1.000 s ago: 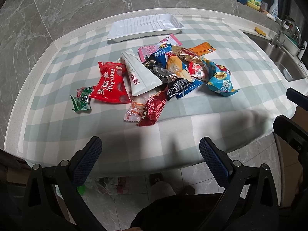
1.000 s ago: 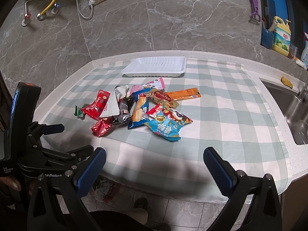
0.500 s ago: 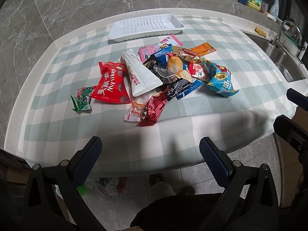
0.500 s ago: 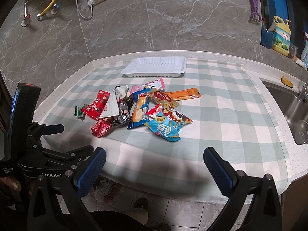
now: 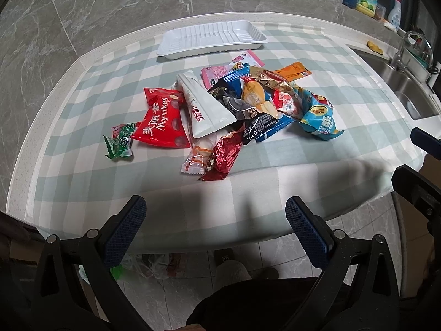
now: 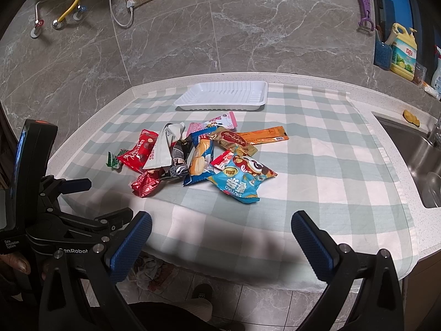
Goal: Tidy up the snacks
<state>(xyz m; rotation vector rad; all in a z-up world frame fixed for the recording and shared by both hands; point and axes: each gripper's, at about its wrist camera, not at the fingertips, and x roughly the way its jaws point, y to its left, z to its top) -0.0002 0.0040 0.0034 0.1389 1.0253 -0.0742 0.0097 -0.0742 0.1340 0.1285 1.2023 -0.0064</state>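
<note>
A pile of snack packets (image 5: 237, 110) lies in the middle of the checked cloth; it also shows in the right wrist view (image 6: 198, 154). It includes a red packet (image 5: 162, 121), a white pouch (image 5: 204, 104), a light blue bag (image 6: 239, 179) and an orange sachet (image 6: 264, 136). An empty white tray (image 5: 210, 38) stands behind the pile, also in the right wrist view (image 6: 223, 95). My left gripper (image 5: 215, 220) is open and empty, in front of the counter edge. My right gripper (image 6: 220, 234) is open and empty, at the counter's near edge.
A green-and-white checked cloth (image 6: 330, 165) covers the counter. A steel sink (image 6: 413, 160) with a tap lies to the right. Detergent bottles (image 6: 402, 52) stand by the marble wall. The left gripper's body (image 6: 55, 220) shows at the right wrist view's left side.
</note>
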